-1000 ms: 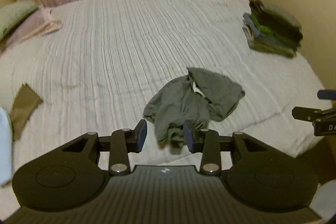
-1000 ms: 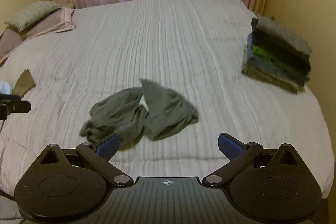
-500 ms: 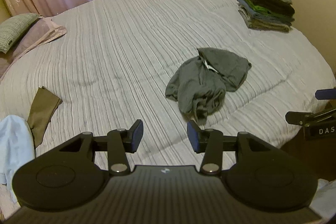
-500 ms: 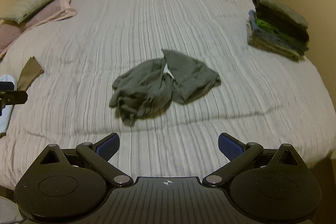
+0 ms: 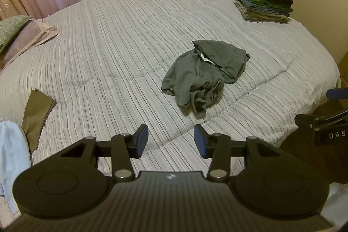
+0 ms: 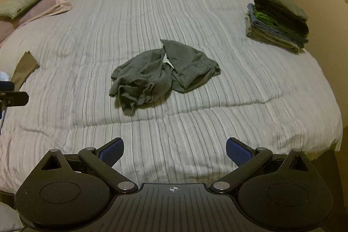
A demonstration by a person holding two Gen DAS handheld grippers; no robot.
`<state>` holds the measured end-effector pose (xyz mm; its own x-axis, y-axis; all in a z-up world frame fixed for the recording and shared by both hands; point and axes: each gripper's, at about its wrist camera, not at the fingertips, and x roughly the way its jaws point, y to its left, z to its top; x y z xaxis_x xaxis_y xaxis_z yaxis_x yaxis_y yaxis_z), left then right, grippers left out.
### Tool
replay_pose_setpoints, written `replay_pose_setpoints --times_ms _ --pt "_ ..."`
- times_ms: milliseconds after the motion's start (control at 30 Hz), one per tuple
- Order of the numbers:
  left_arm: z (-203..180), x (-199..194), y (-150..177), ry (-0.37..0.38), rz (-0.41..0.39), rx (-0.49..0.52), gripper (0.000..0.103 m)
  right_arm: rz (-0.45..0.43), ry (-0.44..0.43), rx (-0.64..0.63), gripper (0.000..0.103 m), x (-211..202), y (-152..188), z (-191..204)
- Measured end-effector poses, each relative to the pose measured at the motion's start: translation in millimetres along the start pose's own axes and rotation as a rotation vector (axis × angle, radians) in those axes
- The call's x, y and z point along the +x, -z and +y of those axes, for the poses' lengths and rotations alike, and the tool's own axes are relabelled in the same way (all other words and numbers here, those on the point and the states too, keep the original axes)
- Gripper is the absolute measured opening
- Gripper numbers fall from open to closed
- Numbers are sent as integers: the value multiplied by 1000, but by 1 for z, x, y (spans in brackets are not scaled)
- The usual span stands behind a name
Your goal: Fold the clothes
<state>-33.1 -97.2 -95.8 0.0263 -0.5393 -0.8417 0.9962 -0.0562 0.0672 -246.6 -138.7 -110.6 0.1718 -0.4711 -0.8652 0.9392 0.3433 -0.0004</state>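
- left hand-held gripper [image 5: 171, 140]: blue-padded jaws parted to a middling gap, nothing between them, held above the near edge of the bed; a second ago set lower and right over the near hem of the garment, since drawn back and up.
- right hand-held gripper [image 6: 174, 150]: jaws spread wide, empty, likewise pulled back from the cloth over the last second, jaw opening unchanged.
- crumpled dark grey cotton garment [image 5: 203, 75]: lying loose in a heap near the middle of the pale ribbed bed cover [image 5: 113, 47], well ahead of both grippers, touched by neither; white neck label showing in the folds; bunched hem end nearest, a flatter flap on the far right side.
- meaning for the task: garment released and unfolded as it lies, so probably a retreat to size up a fresh grip, a hem corner or shoulder to be found and spread flat before any fold.
- neat stack of folded clothes in grey, black, green and blue [image 6: 278, 19]: at the far right edge of the bed, well apart from the heap.
- olive-brown flat cloth piece [image 5: 37, 114] and pale blue cloth [image 5: 12, 162]: at the left edge, near the left gripper's side.
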Motion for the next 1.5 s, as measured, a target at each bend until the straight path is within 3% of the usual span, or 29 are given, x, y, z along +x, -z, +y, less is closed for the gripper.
replay_pose_setpoints --times_ms 233,633,867,1100,1233,1500 --pt "-22 21 -27 -29 8 -33 43 2 -23 -47 102 18 -23 -31" --pt "-93 74 -83 -89 50 -139 43 22 -83 -158 102 57 -78 -128" --pt "-117 96 -91 -151 95 -224 43 59 -147 -250 102 85 -95 -156" --pt "-119 98 -74 -201 98 -296 43 77 -213 -306 102 111 -102 -160" --pt "-119 98 -61 -216 80 -290 41 71 -236 -315 102 124 -105 -156" --pt "-108 139 -57 -209 11 -134 38 13 -246 -332 102 161 -106 -147"
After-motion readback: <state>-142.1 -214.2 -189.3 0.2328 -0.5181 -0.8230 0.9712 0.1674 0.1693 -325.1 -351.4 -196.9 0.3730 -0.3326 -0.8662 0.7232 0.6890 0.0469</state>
